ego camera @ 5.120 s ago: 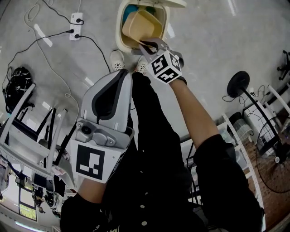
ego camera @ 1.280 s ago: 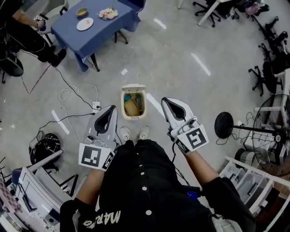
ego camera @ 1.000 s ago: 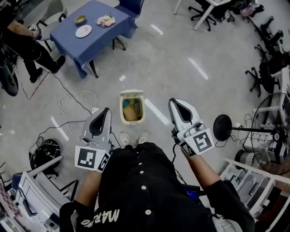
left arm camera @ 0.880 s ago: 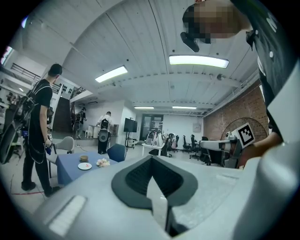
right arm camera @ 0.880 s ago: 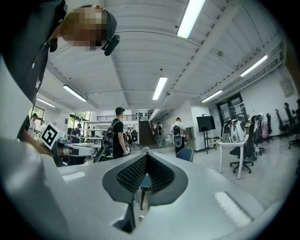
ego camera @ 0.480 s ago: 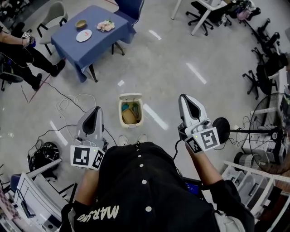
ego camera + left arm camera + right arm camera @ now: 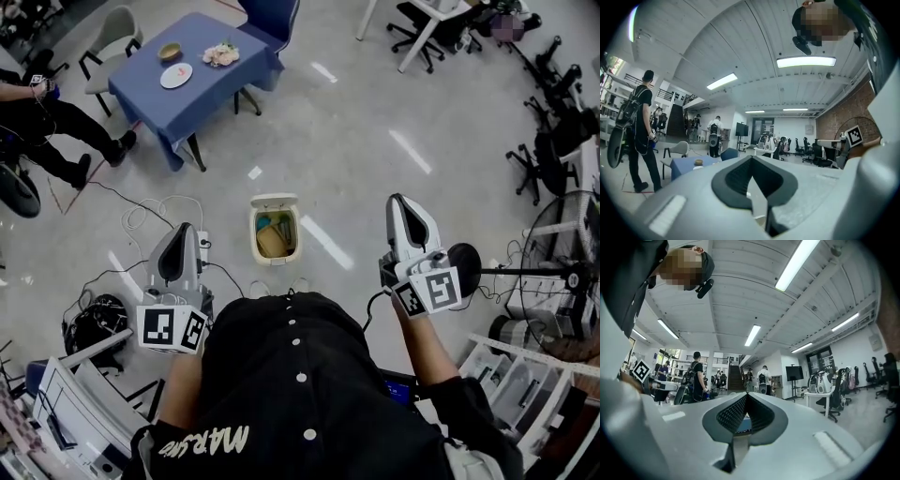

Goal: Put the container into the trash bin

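Head view: the left gripper (image 7: 178,246) has drifted outward to the left over the last second and is now held well clear of the trash bin (image 7: 254,230). Its own view shows its jaws pressed together at the tips with nothing between them (image 7: 751,161).

Between the two grippers, the bin stands open on the floor just beyond the person's feet. The tan container (image 7: 271,242) lies inside it; a few seconds ago it was only at the bin's mouth, pinched by the right gripper.

The right gripper (image 7: 403,211) has likewise swung away to the right and risen, and its jaws are closed on nothing (image 7: 746,397).

With both tools withdrawn and the container in the bin, the task looks finished.
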